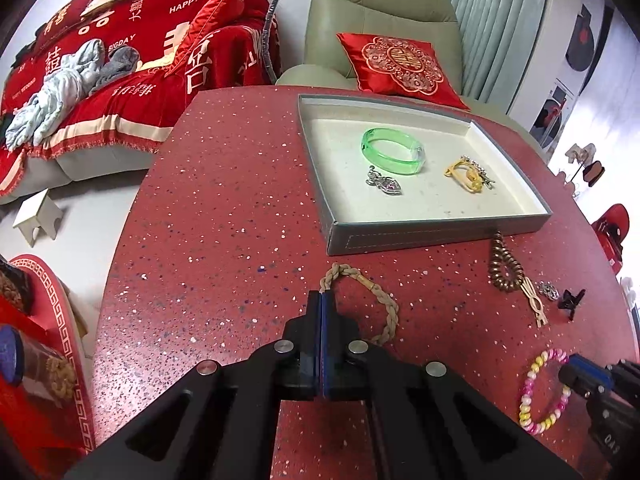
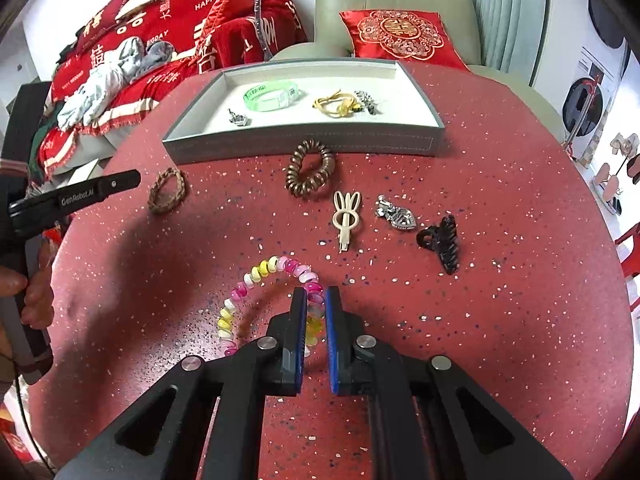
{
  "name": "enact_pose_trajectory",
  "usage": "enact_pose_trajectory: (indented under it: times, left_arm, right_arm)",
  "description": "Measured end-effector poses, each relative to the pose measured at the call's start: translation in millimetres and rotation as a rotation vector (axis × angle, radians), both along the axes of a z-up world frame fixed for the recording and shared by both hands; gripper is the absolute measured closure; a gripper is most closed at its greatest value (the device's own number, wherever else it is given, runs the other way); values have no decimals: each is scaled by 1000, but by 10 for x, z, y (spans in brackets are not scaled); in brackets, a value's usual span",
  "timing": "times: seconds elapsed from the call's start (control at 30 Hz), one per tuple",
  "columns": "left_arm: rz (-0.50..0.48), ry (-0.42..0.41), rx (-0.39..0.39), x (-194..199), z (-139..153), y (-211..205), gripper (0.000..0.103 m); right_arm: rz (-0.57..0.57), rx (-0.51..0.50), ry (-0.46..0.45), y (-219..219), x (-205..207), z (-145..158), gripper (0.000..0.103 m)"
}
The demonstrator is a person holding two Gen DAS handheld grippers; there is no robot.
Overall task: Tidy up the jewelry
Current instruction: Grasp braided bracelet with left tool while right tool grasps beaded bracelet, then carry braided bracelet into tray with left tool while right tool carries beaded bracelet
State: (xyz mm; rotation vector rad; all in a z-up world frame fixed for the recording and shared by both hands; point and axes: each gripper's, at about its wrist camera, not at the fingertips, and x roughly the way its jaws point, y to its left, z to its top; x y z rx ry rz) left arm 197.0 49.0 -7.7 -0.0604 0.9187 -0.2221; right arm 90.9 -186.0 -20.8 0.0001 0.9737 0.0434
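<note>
1. The left gripper (image 1: 322, 294) has its two blue pads pressed flat together with nothing between them. Its tips sit right at the left edge of one braided rope bracelet (image 1: 374, 300), which lies on the red table (image 1: 224, 240) just in front of the tray (image 1: 420, 236).
2. The right gripper (image 2: 316, 294) is open only a little. One pink, yellow and white bead bracelet (image 2: 256, 276) lies on the table well in front of the tray, and a part of its ring lies in the narrow gap between the two pads. It is hard to tell if the pads touch the beads.
3. Inside the tray, from left to right, there is one small silver charm (image 2: 239, 119), one green bangle (image 2: 272, 96), one yellow hair tie (image 2: 336, 105) and one sparkly silver clip (image 2: 366, 101).
4. On the table in front of the tray, from left to right, there is one brown coil hair tie (image 2: 310, 168), one cream bunny clip (image 2: 346, 216), one silver heart charm (image 2: 396, 214) and one black claw clip (image 2: 440, 240).
</note>
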Motion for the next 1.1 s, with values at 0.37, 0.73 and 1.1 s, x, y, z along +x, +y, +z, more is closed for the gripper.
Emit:
enact_pose_trajectory:
  times: [0.37, 0.73, 1.1]
  left_arm:
    - [64, 13, 12, -36, 97, -73, 85]
    - [141, 72, 8, -6, -69, 18, 67]
    - [182, 27, 115, 278, -353, -166, 0]
  right_arm:
    - [12, 48, -11, -4, -43, 41, 93]
    - [15, 112, -37, -91, -129, 86, 93]
    - [11, 146, -48, -169, -150, 87, 93]
